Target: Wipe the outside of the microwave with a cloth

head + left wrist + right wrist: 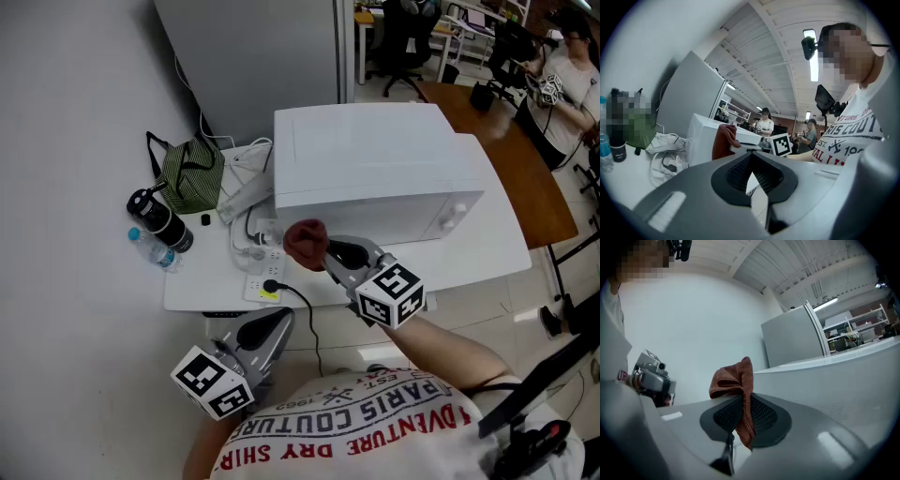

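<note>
Cloth (733,376) pinched by right gripper (740,404), seemingly touching microwave (375,159); left gripper (751,161) clenched empty.

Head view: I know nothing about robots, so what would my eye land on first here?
A big white microwave fills the middle of the white table. Close by its near corner, the right tongs are shut on a rust-red cloth, the one spot of strong colour. The left tongs hang shut and empty below the table's edge, by the person's printed shirt.
</note>
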`<action>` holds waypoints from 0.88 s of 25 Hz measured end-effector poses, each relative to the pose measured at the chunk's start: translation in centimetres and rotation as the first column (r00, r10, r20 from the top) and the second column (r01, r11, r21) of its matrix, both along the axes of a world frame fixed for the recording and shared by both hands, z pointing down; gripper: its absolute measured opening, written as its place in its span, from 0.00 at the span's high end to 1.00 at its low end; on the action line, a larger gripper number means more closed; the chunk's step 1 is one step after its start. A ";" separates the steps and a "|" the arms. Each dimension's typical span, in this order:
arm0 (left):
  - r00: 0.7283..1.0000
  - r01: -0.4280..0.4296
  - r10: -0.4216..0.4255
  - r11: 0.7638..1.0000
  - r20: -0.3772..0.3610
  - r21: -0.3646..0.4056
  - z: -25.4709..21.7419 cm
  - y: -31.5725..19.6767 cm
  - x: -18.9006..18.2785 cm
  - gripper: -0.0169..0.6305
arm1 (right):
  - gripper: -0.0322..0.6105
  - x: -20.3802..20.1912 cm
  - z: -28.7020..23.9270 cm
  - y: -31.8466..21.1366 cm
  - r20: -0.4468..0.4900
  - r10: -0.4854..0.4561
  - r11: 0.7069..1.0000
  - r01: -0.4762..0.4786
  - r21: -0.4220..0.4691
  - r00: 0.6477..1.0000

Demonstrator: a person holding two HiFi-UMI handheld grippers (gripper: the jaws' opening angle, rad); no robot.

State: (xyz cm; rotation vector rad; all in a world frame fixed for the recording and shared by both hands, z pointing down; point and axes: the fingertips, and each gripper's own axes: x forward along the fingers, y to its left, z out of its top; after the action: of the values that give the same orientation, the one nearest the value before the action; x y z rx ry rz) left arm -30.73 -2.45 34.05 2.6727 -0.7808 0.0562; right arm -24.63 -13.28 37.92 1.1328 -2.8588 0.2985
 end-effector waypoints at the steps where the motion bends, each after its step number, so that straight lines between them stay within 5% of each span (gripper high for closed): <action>1: 1.000 0.013 -0.013 1.000 0.000 -0.003 0.1 0.0 -0.5 0.97 | 0.89 -0.5 0.2 -0.7 -0.009 0.006 1.000 -0.006 0.003 1.000; 14: 0.995 0.096 -0.096 0.995 0.015 -0.013 0.1 -0.3 -2.5 0.97 | 0.89 -1.8 2.1 -5.5 0.003 0.101 0.995 -0.101 0.001 0.995; 22: 0.999 0.040 -0.040 0.999 0.019 -0.010 0.1 -1.1 0.8 0.97 | 0.89 2.6 1.7 -5.3 0.010 0.146 0.989 -0.147 0.009 0.989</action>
State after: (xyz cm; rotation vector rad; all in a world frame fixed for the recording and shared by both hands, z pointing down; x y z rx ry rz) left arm -29.89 -3.54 34.17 2.6490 -0.8372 0.0756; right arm -22.00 -18.61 39.66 1.3499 -2.7927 0.2976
